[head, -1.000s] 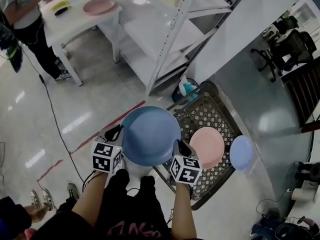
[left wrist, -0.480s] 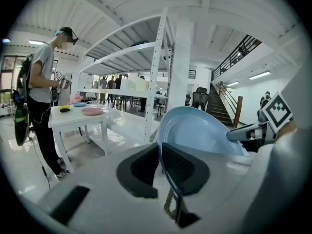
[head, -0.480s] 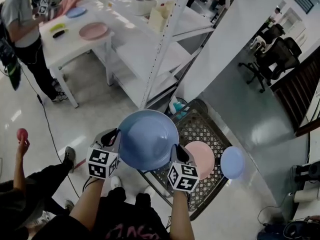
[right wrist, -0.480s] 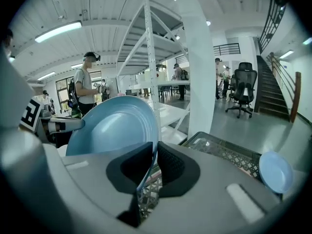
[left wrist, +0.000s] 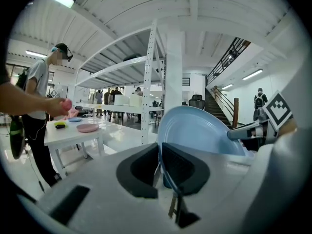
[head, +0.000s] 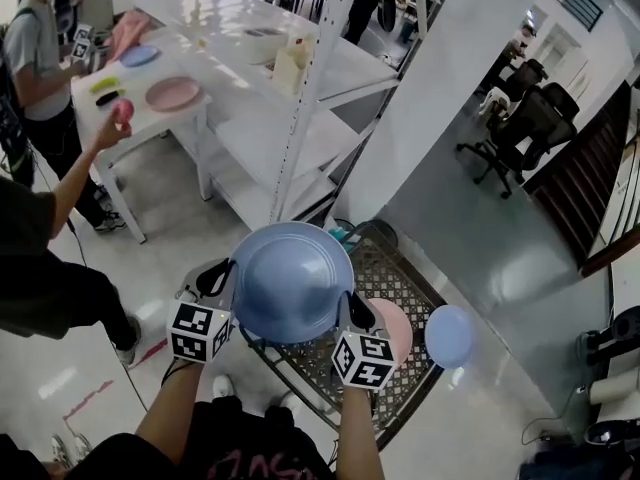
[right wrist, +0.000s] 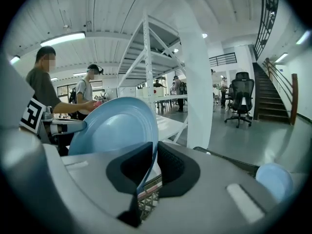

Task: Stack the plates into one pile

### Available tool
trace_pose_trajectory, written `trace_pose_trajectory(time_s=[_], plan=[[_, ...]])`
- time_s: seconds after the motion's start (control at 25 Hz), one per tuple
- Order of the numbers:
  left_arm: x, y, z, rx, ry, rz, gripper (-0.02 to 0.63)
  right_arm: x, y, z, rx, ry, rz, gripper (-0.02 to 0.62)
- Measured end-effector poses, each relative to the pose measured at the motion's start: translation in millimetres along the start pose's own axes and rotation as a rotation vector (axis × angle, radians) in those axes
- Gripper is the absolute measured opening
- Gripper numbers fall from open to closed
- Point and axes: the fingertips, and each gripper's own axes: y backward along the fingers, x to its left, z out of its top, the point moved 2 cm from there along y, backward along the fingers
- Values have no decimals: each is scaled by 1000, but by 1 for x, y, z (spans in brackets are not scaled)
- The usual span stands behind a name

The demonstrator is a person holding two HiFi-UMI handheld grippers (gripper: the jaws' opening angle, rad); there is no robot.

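the left gripper (left wrist: 161, 165) has its black padded jaws pinched shut on one thin rim of a large, smooth, round light-blue plate (head: 290, 280). the right gripper (right wrist: 152, 167) is clamped the same way on the opposite rim, so the plate spans the gap from one pair of jaws to the other, held clear of everything. below and just beyond the jaws sits a black lattice crate (head: 395, 266) with a matte pink round plate (head: 392, 326) inside it. a smaller blue plate (head: 449, 336) lies out past the right jaws, whether inside the crate i cannot tell. farther ahead rises a white metal rack (head: 316, 78). off beyond the left jaws, a white table (left wrist: 68, 135) carries another pink plate (left wrist: 87, 127).
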Motion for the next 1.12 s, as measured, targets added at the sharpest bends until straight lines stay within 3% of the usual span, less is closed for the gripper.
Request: trace_pose_trajectory(time_s=[0.72,1.12], plan=[[1,0,-19,28,42,-123,21,11,24,-17,49,-1,-122,41],[-47,-18,-24,52,22,-159,22,-35,44,-30,63,-25,-148,41]])
